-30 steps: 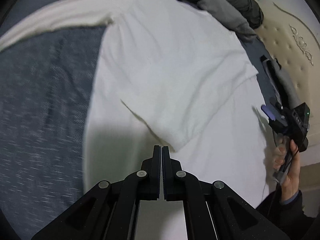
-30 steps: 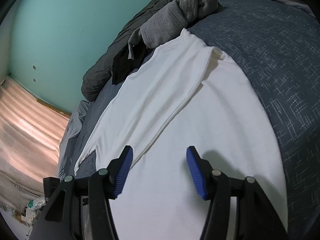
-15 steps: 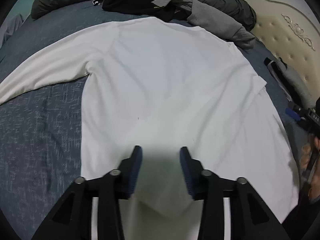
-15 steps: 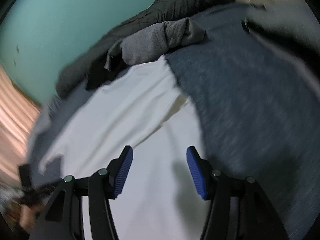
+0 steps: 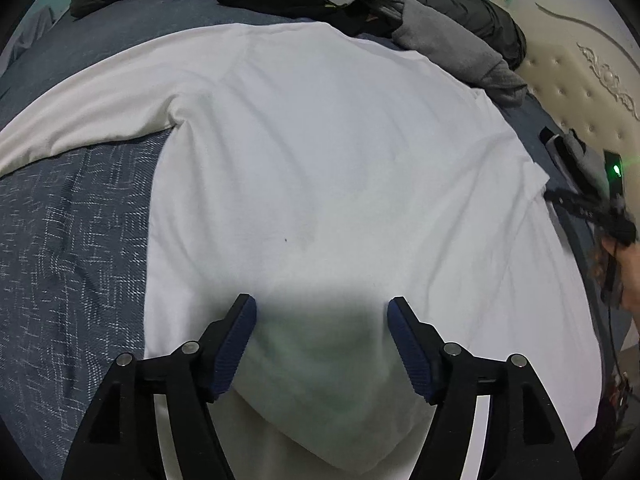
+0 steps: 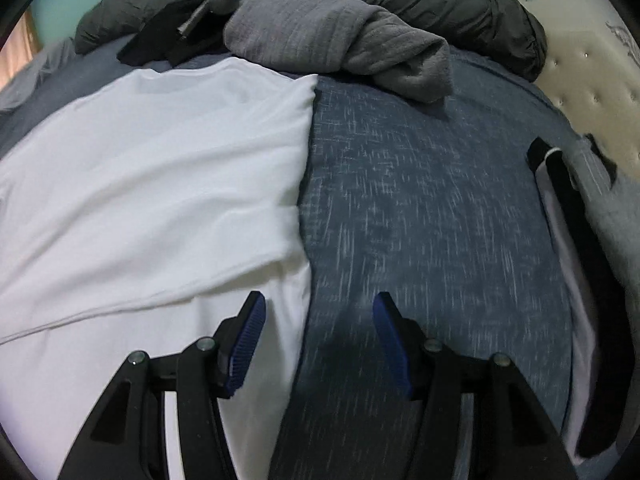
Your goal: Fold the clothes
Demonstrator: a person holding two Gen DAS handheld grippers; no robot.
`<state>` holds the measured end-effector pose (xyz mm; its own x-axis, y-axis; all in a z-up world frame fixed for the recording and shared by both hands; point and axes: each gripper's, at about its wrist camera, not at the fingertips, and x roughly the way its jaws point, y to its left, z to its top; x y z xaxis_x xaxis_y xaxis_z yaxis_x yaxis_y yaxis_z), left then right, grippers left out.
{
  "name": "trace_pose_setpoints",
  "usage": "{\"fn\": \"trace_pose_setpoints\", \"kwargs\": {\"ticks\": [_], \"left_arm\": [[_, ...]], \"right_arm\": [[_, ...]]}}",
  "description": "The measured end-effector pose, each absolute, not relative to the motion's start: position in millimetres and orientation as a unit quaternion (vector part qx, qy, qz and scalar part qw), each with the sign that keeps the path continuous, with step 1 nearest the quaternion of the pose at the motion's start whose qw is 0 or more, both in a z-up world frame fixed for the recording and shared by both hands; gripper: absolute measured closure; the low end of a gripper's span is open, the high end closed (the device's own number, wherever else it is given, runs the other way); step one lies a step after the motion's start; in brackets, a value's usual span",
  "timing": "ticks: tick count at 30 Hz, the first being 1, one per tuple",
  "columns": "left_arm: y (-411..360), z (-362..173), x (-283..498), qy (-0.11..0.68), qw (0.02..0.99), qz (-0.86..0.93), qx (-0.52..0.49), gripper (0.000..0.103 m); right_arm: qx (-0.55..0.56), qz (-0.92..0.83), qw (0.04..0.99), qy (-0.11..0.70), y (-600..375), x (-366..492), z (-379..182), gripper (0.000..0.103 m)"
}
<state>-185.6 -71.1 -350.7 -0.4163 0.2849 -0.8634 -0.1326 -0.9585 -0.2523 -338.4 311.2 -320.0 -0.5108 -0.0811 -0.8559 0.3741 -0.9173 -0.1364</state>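
Left wrist view: one white shirt (image 5: 340, 168) spread flat on one blue bedspread (image 5: 72, 248); left gripper (image 5: 322, 340) just opened wide, empty; right gripper (image 6: 318, 340) parted, empty, over the shirt's edge.

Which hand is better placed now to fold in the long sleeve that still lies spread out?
Left, probably. The spread sleeve of the white long-sleeved shirt lies on the left tool's side; the right tool hangs over the shirt's opposite edge.

The right gripper (image 6: 318, 320), jaws apart and holding nothing, hangs over the white shirt's (image 6: 152, 184) right edge on the blue bedspread (image 6: 420, 208), with a grey sweater (image 6: 340, 40) near the bed's far edge.
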Motion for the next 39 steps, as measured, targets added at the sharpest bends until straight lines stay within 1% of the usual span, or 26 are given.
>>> {"fn": "trace_pose_setpoints", "kwargs": {"ticks": [5,7,9,11,13,17,21,22,23,24,28,29,31,32,33,39], "left_arm": [[-71.6,-352.5,-186.5,-0.075,0.127,0.836,-0.528,0.026],[-72.3,-352.5,-187.0,-0.077,0.128,0.836,-0.529,0.026],[-71.2,-352.5,-187.4,-0.075,0.127,0.835,-0.529,0.026],[-69.3,-352.5,-188.3,-0.072,0.126,0.836,-0.53,0.025],[-67.7,-352.6,-188.8,-0.07,0.125,0.836,-0.53,0.025],[-67.7,-353.0,-189.6,-0.071,0.125,0.836,-0.53,0.025],[-66.8,-352.5,-190.0,-0.068,0.125,0.835,-0.531,0.024],[-66.4,-352.4,-190.3,-0.069,0.125,0.835,-0.531,0.023],[-66.0,-352.3,-190.8,-0.069,0.126,0.835,-0.532,0.021],[-65.2,-352.3,-191.4,-0.071,0.127,0.834,-0.533,0.02],[-68.1,-351.2,-187.5,-0.075,0.126,0.833,-0.534,0.016],[-67.2,-351.2,-187.3,-0.073,0.126,0.833,-0.534,0.015],[-66.3,-351.0,-186.4,-0.071,0.125,0.833,-0.534,0.015],[-66.5,-350.8,-185.8,-0.07,0.125,0.833,-0.534,0.015],[-67.3,-350.4,-185.6,-0.072,0.125,0.833,-0.534,0.015],[-70.3,-350.6,-183.3,-0.075,0.13,0.832,-0.534,0.014]], "right_arm": [[0.474,-0.858,0.127,0.154,307.0,-350.8,-327.9,0.047],[0.467,-0.862,0.132,0.148,307.6,-350.8,-328.0,0.06],[0.461,-0.866,0.136,0.135,312.2,-349.2,-327.3,0.087],[0.455,-0.871,0.14,0.122,316.4,-347.7,-326.4,0.095],[0.448,-0.876,0.139,0.111,318.8,-345.8,-323.8,0.098],[0.457,-0.873,0.142,0.092,326.4,-339.3,-326.7,0.098],[0.467,-0.866,0.158,0.08,331.5,-337.8,-324.6,0.097],[0.47,-0.863,0.161,0.087,332.4,-337.4,-323.5,0.094],[0.48,-0.858,0.162,0.089,335.6,-335.4,-321.7,0.088],[0.489,-0.852,0.163,0.09,339.1,-333.6,-319.7,0.085],[0.495,-0.852,0.145,0.092,357.2,-327.9,-299.0,0.083],[0.492,-0.855,0.148,0.078,357.4,-332.5,-291.1,0.081],[0.485,-0.86,0.153,0.05,357.7,-341.6,-275.4,0.067],[0.481,-0.862,0.155,0.037,357.1,-346.5,-267.6,0.053],[0.476,-0.865,0.16,0.031,350.0,-353.6,-261.2,0.046],[0.481,-0.857,0.183,0.0,302.9,-428.9,-248.5,0.046]]}}
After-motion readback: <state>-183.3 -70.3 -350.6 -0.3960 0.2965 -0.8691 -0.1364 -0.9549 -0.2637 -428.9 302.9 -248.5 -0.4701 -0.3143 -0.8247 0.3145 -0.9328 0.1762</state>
